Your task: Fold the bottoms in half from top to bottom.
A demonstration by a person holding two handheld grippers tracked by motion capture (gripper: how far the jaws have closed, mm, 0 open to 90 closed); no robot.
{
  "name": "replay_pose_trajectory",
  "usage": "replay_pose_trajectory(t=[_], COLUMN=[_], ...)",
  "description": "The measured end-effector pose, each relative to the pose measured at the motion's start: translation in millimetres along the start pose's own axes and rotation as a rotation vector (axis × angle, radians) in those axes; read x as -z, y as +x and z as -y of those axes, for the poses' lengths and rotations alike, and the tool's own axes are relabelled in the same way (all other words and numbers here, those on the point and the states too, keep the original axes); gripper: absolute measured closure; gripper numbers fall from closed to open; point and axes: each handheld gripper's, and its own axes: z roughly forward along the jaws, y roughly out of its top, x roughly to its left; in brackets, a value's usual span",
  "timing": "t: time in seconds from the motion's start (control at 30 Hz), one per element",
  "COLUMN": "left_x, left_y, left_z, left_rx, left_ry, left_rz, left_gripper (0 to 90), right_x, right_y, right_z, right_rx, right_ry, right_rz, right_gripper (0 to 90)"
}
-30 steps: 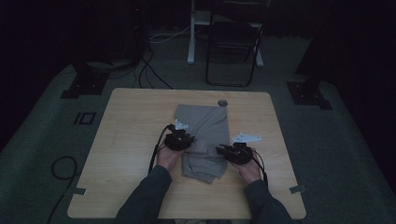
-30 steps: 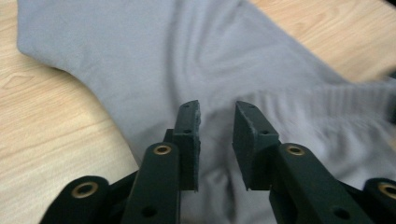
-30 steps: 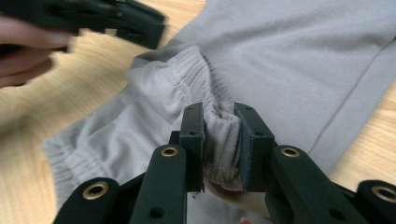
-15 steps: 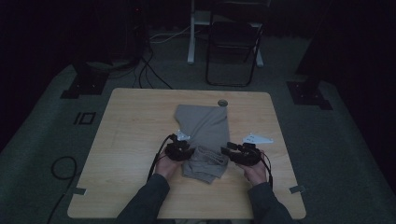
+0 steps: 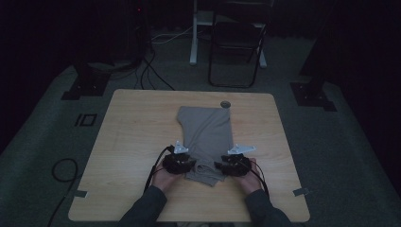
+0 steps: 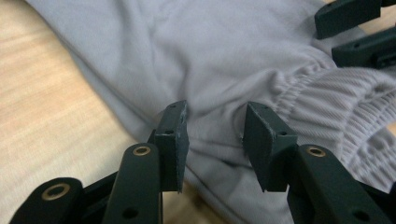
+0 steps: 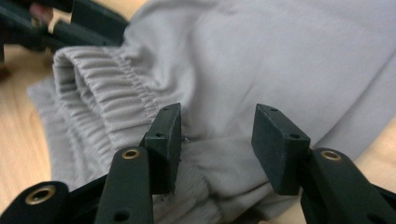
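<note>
While folded: grey garment [image 5: 208, 137] lies mid surface [image 5: 132, 142], elastic waistband [image 6: 336, 100] at near end
Left gripper [image 6: 215, 135]: jaws just opening, parted, cloth between, pads not pressing
Right gripper [image 7: 217, 135]: jaws parted over cloth fold, no grip
Position: grippers flank waistband, left and right edges

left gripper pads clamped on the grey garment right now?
Apart. Left gripper view: left gripper jaws, just opening, stand wide; grey garment lies beyond the gap, unpinched.

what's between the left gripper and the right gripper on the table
The ribbed elastic waistband end of the grey fabric garment lies between the left gripper and right gripper, seen in the high view.
</note>
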Motion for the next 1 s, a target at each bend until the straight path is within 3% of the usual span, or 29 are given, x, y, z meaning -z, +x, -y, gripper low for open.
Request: replay_pose_trajectory(t=[0.13,0.27,0.4,0.47,0.63,0.9,1.0], left_x=[7.4,3.4,-18.3,-25.5,-19.1,-3.5,1.4], left_y=[1.5,4.4,0.5,-2.9,-6.4,-27.2,-33.5], left_z=[-3.4,-20.8,-27.5,-22.2,-6.3,18.1,27.4], left_rx=[0.012,0.020,-0.016,-0.028,0.014,0.018,0.016], left_ry=[-0.055,-0.086,-0.023,0.009,-0.025,-0.049,-0.067], left_rz=[-0.016,-0.031,-0.045,-0.055,-0.027,0.030,0.065], left_gripper=[56.8,56.0,56.0,56.0,56.0,56.0,55.9], right_x=[2.9,4.7,-5.5,-10.2,-5.3,12.0,20.7], right_y=[1.2,-1.9,-2.1,1.4,6.4,22.1,29.6], right_z=[3.6,-4.3,-8.1,-4.8,2.3,17.4,25.6], right_rx=[0.015,-0.019,-0.040,-0.024,-0.020,0.001,-0.015], right_ry=[0.014,-0.041,-0.009,0.022,0.023,0.057,0.064], right_rz=[-0.023,0.002,0.020,0.024,0.028,0.007,-0.003], right_gripper=[49.0,47.8,45.8,45.3,45.4,45.6,45.9])
